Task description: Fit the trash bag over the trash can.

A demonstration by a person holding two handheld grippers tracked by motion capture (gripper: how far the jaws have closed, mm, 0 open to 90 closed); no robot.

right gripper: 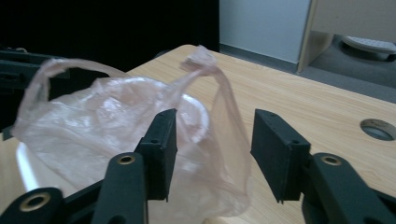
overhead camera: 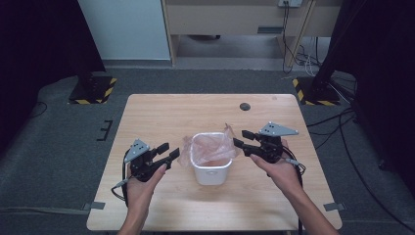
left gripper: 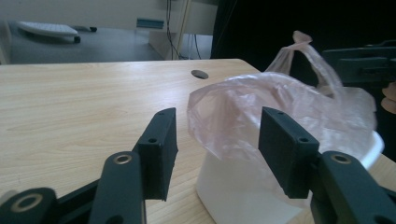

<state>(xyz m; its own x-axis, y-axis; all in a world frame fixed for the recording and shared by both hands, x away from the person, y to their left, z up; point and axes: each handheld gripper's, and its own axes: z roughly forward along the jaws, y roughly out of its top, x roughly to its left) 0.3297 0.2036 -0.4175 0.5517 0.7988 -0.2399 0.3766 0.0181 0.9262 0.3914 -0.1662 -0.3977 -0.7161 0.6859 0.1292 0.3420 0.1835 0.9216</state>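
A small white bin (overhead camera: 211,166) stands near the middle of the wooden table (overhead camera: 147,117), and a thin pink plastic bag (overhead camera: 208,147) is draped into it as a liner, its edges folded loosely over the rim and its 2 handles sticking up. The left gripper (overhead camera: 164,155) hovers just beside the bin's left side with its jaws spread and nothing between the pads; in the left gripper view the bag (left gripper: 261,112) bulges over the rim just beyond the fingers (left gripper: 161,144), apart from them. The right gripper (overhead camera: 244,142) sits at the bin's right side, jaws likewise apart; in the right gripper view 1 handle (right gripper: 219,98) hangs in the gap between the pads, but neither pad presses on it. Since nothing holds the bag, the likely trouble is that it slips: the film looks light and springy, so the folded edge on either side could creep back off the rim and slump into the bin. A careless pass of the right jaws could also snag that loose handle and drag the liner up, or tip the light bin. Pinching too hard or pulling sideways might tear the film.
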